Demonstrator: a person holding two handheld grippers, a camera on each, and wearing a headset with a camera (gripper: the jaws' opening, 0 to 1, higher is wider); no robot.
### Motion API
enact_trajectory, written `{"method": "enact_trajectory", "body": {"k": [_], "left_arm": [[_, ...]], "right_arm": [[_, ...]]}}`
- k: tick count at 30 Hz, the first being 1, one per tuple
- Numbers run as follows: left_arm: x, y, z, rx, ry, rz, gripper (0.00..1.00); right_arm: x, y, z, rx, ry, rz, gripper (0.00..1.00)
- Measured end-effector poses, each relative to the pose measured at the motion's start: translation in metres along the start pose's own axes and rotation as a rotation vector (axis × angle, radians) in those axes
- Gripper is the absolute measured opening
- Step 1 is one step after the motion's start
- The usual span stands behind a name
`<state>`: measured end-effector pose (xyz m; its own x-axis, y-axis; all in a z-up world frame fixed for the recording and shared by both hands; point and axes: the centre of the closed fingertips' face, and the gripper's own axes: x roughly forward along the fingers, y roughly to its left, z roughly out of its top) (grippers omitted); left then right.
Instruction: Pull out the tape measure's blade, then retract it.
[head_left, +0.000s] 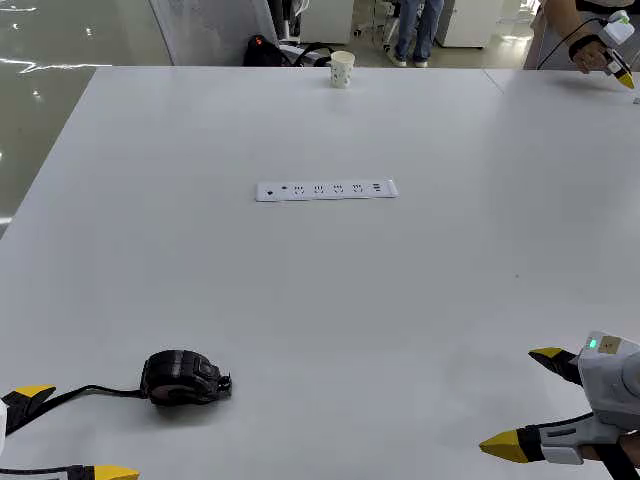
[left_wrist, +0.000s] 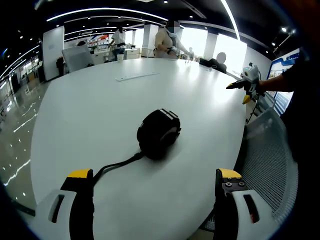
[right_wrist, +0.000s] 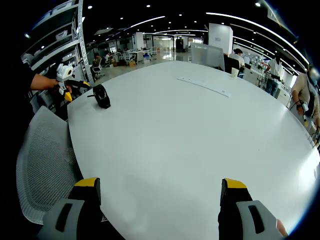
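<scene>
We find the black tape measure (head_left: 183, 377) front-left on the white table (head_left: 420, 300), flat white power strip (head_left: 326, 190) behind.

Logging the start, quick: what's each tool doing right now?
Left tool: open, empty, tape measure lying just ahead.
Right tool: open, empty.

Open-plan hall, one wide white workbench (head_left: 420, 330).
Glossy floor (head_left: 50, 90) at 10 o'clock; power strip (head_left: 326, 190) and, farther off, a paper cup (head_left: 342, 69) at 12 o'clock; grey mesh chair (right_wrist: 40, 160) beside the bench; light strips (left_wrist: 100, 11) cross the dark ceiling.
</scene>
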<state>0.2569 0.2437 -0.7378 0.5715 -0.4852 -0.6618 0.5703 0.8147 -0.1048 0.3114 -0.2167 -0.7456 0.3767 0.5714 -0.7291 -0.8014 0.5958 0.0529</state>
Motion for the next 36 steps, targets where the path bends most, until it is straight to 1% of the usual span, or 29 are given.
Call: {"method": "enact_trajectory", "body": {"k": [5, 8, 11, 13, 14, 15, 16, 17, 18, 20, 22, 25, 27, 28, 29, 31, 32, 33, 36], "left_arm": [[-0.001, -0.001, -0.002, 0.002, 0.010, 0.003, 0.99], [0.000, -0.005, -0.004, 0.007, 0.018, -0.008, 0.99], [0.000, -0.006, -0.006, 0.008, 0.023, -0.012, 0.99], [0.000, -0.006, -0.007, 0.009, 0.026, -0.012, 0.99], [0.000, -0.007, -0.006, 0.011, 0.025, -0.015, 0.99], [0.000, -0.007, -0.006, 0.013, 0.026, -0.017, 0.99], [0.000, -0.007, -0.005, 0.020, 0.031, -0.022, 0.99], [0.000, -0.008, -0.005, 0.034, 0.034, -0.032, 0.99], [0.000, -0.008, -0.004, 0.064, 0.042, -0.042, 0.99], [0.001, -0.009, -0.003, 0.096, 0.059, -0.054, 0.99], [0.002, -0.008, -0.001, 0.114, 0.070, -0.065, 0.99], [0.004, -0.007, 0.001, 0.138, 0.088, -0.077, 0.99], [0.005, -0.006, 0.003, 0.151, 0.096, -0.090, 0.99], [0.006, -0.006, 0.004, 0.161, 0.106, -0.100, 0.99], [0.007, -0.006, 0.005, 0.171, 0.113, -0.105, 0.99], [0.010, -0.006, 0.005, 0.201, 0.136, -0.131, 0.99], [0.011, -0.005, 0.006, 0.245, 0.154, -0.139, 0.99], [0.012, -0.005, 0.007, 0.255, 0.155, -0.138, 0.99], [0.017, -0.008, 0.011, 0.308, 0.186, -0.167, 0.99]], "right_arm": [[-0.001, 0.000, -0.001, 0.002, 0.001, -0.002, 0.99], [-0.002, 0.000, -0.002, 0.001, 0.001, -0.003, 0.99], [-0.004, -0.001, -0.003, 0.005, 0.003, -0.007, 0.99], [-0.004, -0.001, -0.003, 0.009, 0.004, -0.005, 0.99], [-0.003, 0.001, -0.005, 0.016, 0.014, 0.005, 0.99], [-0.001, 0.003, -0.004, 0.007, 0.006, 0.023, 0.99], [0.001, 0.003, -0.005, -0.012, 0.009, 0.011, 0.99], [0.002, 0.002, -0.004, -0.034, 0.006, 0.001, 0.99], [0.004, 0.004, -0.005, -0.037, 0.004, 0.007, 0.99], [0.008, 0.008, -0.008, -0.009, 0.017, 0.039, 0.99], [0.011, 0.010, -0.010, -0.023, 0.032, 0.052, 0.99], [0.013, 0.012, -0.009, -0.038, 0.031, 0.061, 0.99], [0.015, 0.014, -0.005, -0.061, 0.023, 0.071, 0.99], [0.017, 0.017, -0.003, -0.074, 0.009, 0.095, 0.99], [0.018, 0.018, -0.003, -0.079, 0.017, 0.096, 0.99], [0.021, 0.020, 0.000, -0.091, 0.028, 0.114, 0.99], [0.022, 0.021, 0.004, -0.096, 0.024, 0.117, 0.99], [0.023, 0.021, 0.005, -0.097, 0.024, 0.117, 0.99], [0.030, 0.018, 0.012, -0.105, 0.032, 0.116, 0.99]]}}
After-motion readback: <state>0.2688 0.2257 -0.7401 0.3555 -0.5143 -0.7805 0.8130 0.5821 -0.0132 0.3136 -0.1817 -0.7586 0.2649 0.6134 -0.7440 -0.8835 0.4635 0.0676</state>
